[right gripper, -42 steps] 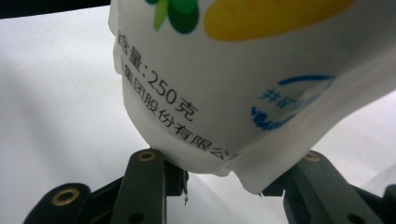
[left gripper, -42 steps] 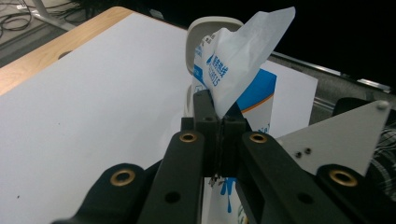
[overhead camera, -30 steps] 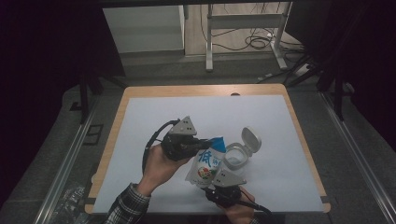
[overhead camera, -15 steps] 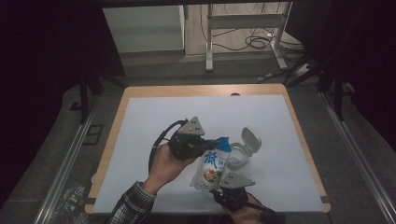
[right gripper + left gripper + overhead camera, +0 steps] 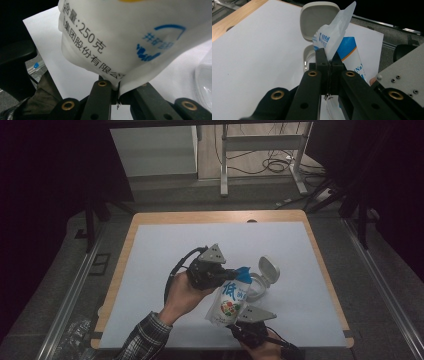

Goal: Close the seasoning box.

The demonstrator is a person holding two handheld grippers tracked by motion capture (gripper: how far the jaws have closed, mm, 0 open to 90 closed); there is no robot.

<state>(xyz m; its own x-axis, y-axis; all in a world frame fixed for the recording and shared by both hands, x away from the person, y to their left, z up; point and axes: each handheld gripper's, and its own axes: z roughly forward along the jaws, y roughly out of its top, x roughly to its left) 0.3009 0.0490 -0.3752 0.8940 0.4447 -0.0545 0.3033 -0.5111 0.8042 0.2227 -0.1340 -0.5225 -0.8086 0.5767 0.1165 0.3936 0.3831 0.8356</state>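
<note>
1. The left gripper (image 5: 231, 272), held in the person's left hand (image 5: 181, 292), has its two black jaws pressed together on the top corner of a soft white plastic pouch with blue print and a blue upper band (image 5: 231, 299). In the left gripper view the thin sealed edge of the pouch (image 5: 337, 42) rises out from between the closed jaws.
2. The right gripper (image 5: 245, 324), at the near edge of the table, has just been closing and is now clamped on the pouch's bottom edge; the right gripper view shows the film (image 5: 130, 37) pinched between its jaws.
3. The pouch hangs tilted between the two grips, top toward the far side, bottom toward the person. Held at both ends like this, it is likely being steadied for tipping or pouring.
4. Just right of the pouch's top sits a clear round plastic container with a hinged white lid (image 5: 261, 282). The lid stands open, leaning away to the far right, leaving the mouth free beside the pouch's upper corner.
5. All of this rests over a white sheet covering a wooden table (image 5: 150, 245).
6. The left and far parts of the sheet are bare, giving plenty of room. The right gripper is close to the near edge, with little space to draw back.
</note>
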